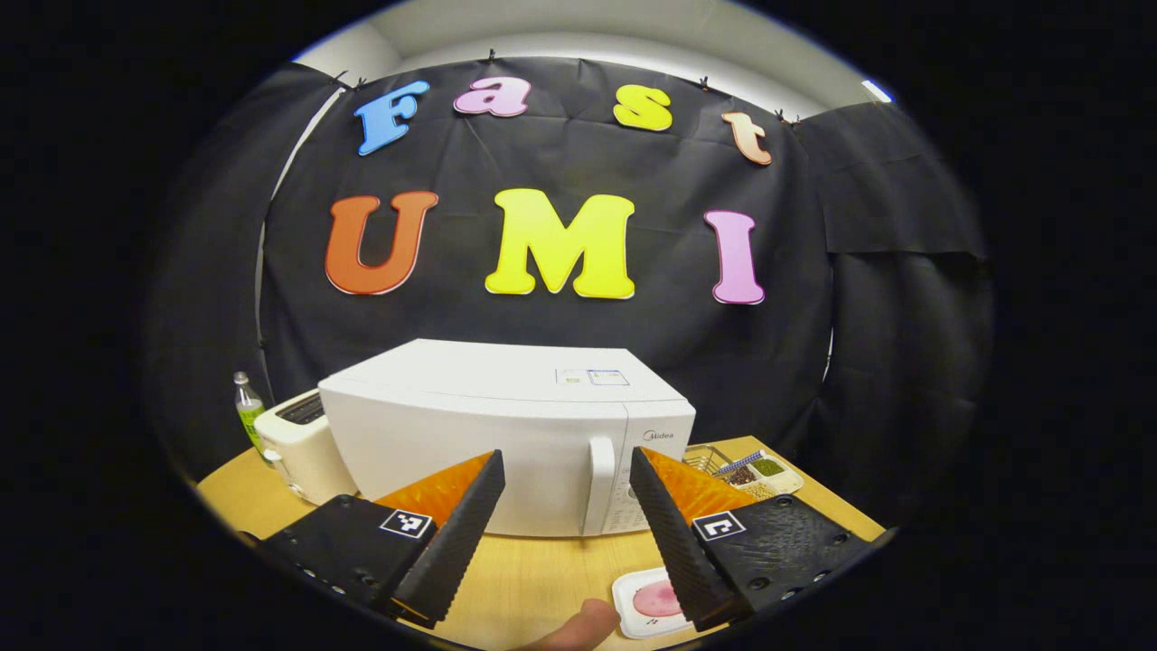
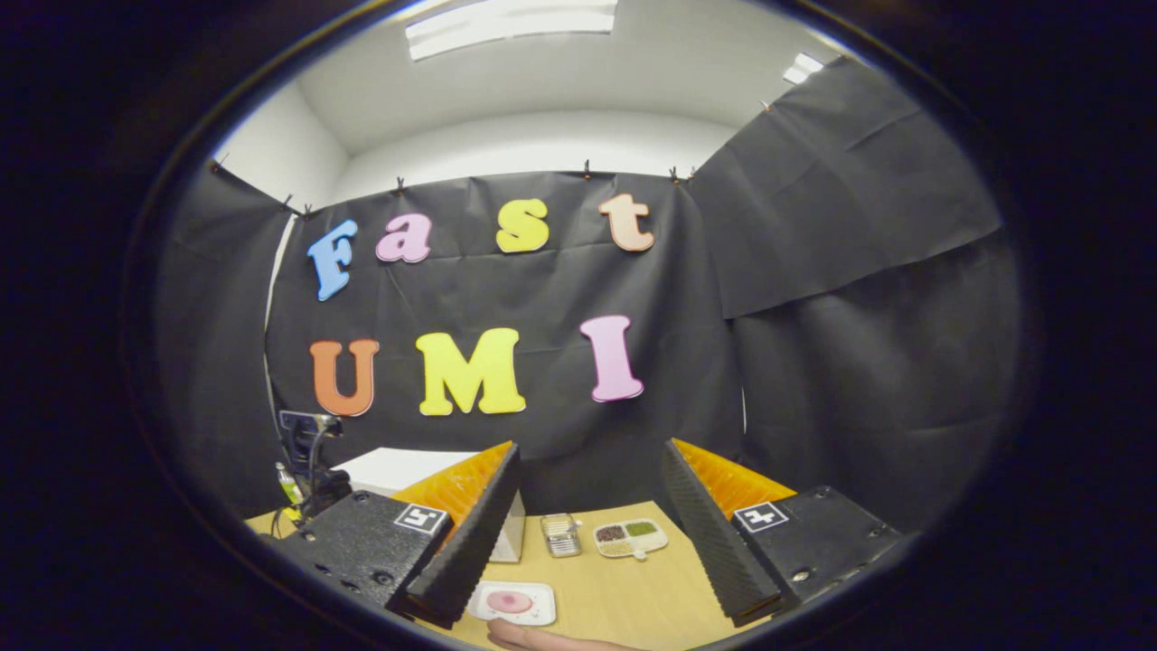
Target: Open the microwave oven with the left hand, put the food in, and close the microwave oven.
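Two grippers, both with jaws spread wide and nothing between them. Left gripper [image 1: 565, 533] sits at the bottom centre of the left gripper view, aimed at the front of the microwave [image 1: 506, 434], which fills mid-frame on the table [image 1: 533, 579]. Door shut. Handle [image 1: 599, 484]: a vertical bar, long axis upright, at the door's right edge, showing in the gap between the fingers and nearer the right one. Gripper short of it, not touching.

Food [image 1: 657, 598]: pink disc on a small white plate [image 1: 633, 606], lower centre-right of that view, in front of the microwave, partly behind the right finger. A fingertip [image 1: 578, 628] shows at the bottom edge.

Right gripper [image 2: 578, 542] looks past the microwave's right corner [image 2: 506, 533]; same plate [image 2: 513, 603] at lower centre, just beside its left finger.

Judgement: left gripper is the nearer to the handle and roughly lined up; door not yet opened. Next move needs a slight shift right so the handle sits centred between the fingers.

Also there: toaster [image 1: 298, 443] and bottle [image 1: 247, 407] at left, divided tray [image 1: 759, 470] at right.
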The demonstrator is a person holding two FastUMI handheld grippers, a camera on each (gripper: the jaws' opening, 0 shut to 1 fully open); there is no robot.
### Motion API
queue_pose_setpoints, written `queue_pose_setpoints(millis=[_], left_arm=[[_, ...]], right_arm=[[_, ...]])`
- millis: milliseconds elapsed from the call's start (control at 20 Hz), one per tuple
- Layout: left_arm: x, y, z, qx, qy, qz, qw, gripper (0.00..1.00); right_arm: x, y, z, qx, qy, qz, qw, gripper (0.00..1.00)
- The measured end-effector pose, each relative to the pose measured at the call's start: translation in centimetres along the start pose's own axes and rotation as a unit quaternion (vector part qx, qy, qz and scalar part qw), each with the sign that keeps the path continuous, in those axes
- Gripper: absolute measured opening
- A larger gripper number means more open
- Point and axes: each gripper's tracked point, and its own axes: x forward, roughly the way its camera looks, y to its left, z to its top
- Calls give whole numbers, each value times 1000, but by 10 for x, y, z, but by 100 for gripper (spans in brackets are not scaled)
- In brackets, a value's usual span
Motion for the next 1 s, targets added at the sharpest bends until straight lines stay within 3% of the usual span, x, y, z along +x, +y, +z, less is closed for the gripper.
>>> queue_pose_setpoints(millis=[50, 100, 200, 250, 400, 600, 700, 850, 1000], left_arm=[[11, -5, -12, -1, 10, -3, 1000, 89], [22, -12, -24, -6, 23, -11, 1000, 89], [42, -15, -41, -6, 32, -7, 999, 89], [51, -18, -47, -2, 34, -11, 999, 89], [71, -26, -54, -1, 24, -26, 999, 89], [90, -18, -61, 12, 22, 2, 1000, 89], [94, -25, -59, 3, 8, -9, 1000, 87], [101, -18, -64, 1, 2, 11, 1000, 64], [101, -11, -65, 32, -4, 33, 999, 52]], right_arm=[[-1, 0, -1, 0, 2, 2, 1000, 100], [-4, -3, -1, 4, 0, 5, 1000, 92], [-11, -4, 5, 12, -11, 17, 1000, 92], [-14, -10, 1, 9, -12, 18, 1000, 100], [-20, -25, 5, -9, -17, 5, 1000, 100], [-23, -30, 9, -24, -20, -5, 999, 100], [-24, -32, 6, -30, -13, -4, 999, 100], [-24, -32, 4, -23, -7, 1, 1000, 100], [-24, -35, 3, -28, -5, 1, 1000, 100]])
